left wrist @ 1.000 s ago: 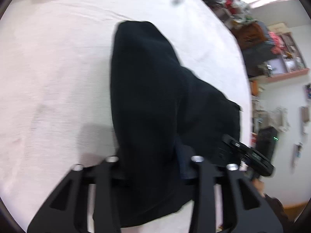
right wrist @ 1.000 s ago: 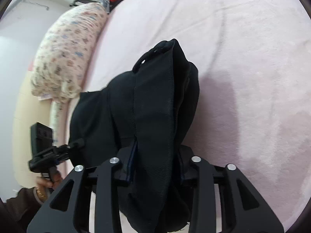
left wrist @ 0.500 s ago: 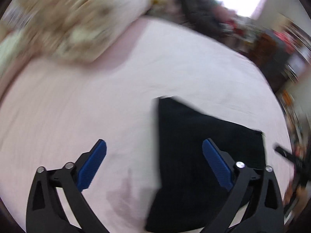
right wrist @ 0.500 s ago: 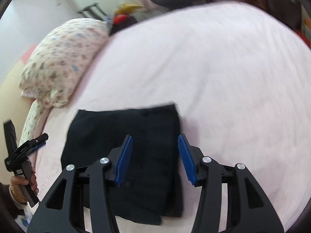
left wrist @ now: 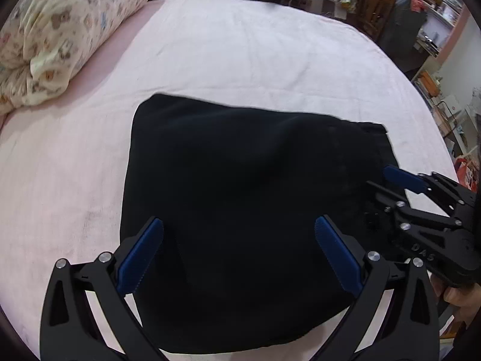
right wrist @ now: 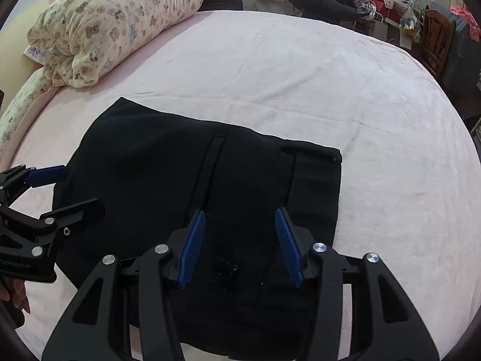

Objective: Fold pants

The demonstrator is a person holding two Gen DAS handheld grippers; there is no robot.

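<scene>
Moved: both tongs have let go of the pants and lifted off them.
Pants [left wrist: 240, 210]: folded flat on bed [left wrist: 240, 60], pillow [left wrist: 60, 30] at 10 o'clock.
Left tongs [left wrist: 239, 252]: spread wide, empty.
Right tongs [right wrist: 240, 240]: half-spread, empty.

A: What carries everything?

B: A bed [left wrist: 255, 48] covered in a pale pink, softly wrinkled sheet fills most of both wrist views.

A: What lies on it?

B: Black pants [right wrist: 186, 186], folded into a flat, roughly square bundle, lie on the sheet in the lower middle of each frame. One narrower layer shows along the right edge in the right wrist view. A rolled quilt [right wrist: 111, 21], cream with a small bear print, lies along the bed's edge at the upper left, well apart from the pants.
</scene>
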